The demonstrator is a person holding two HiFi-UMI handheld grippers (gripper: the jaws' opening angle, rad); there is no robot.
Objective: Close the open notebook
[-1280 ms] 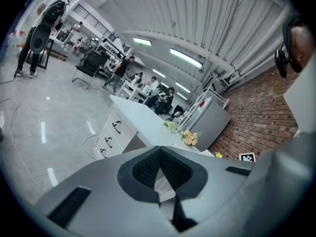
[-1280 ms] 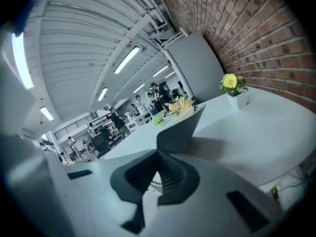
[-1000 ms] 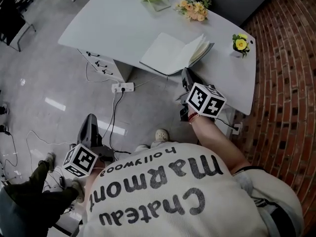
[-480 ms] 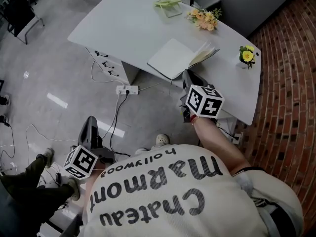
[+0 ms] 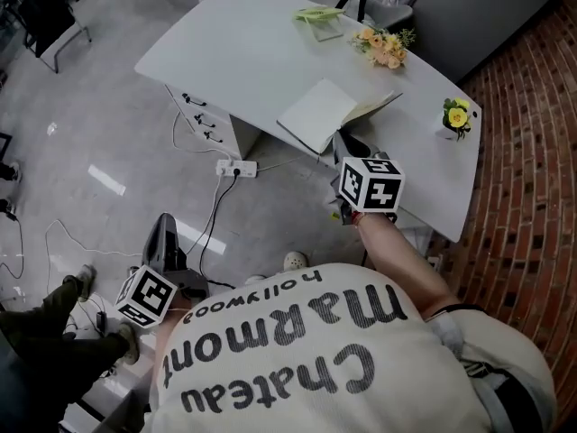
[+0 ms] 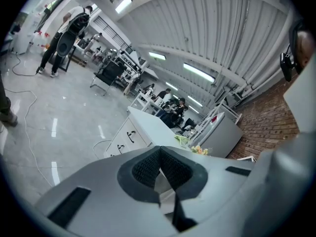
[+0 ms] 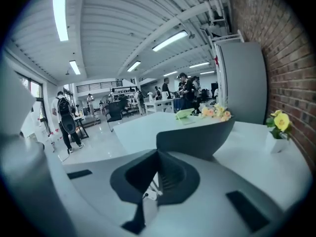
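The open notebook (image 5: 317, 115) lies on the white table (image 5: 234, 52), near the table's front edge. Its left page lies flat and its right half stands raised, showing a dark cover (image 7: 197, 137) in the right gripper view. My right gripper (image 5: 340, 137) is shut and empty, its tips just short of the notebook's near edge, and its jaws (image 7: 158, 153) point at the dark cover. My left gripper (image 5: 164, 218) hangs low at my left over the floor, far from the table. Its jaws (image 6: 159, 151) are shut with nothing between them.
A bunch of pale flowers (image 5: 383, 47), a green object (image 5: 319, 13) and a small pot with a yellow flower (image 5: 455, 115) stand on the table. A drawer unit (image 5: 206, 120) sits under it, with a power strip (image 5: 236, 167) and cables on the floor. A brick wall (image 5: 532, 161) runs along the right.
My right gripper has crept towards the notebook's near edge and rolled a little. The left gripper has hardly shifted. The notebook lies open as before.
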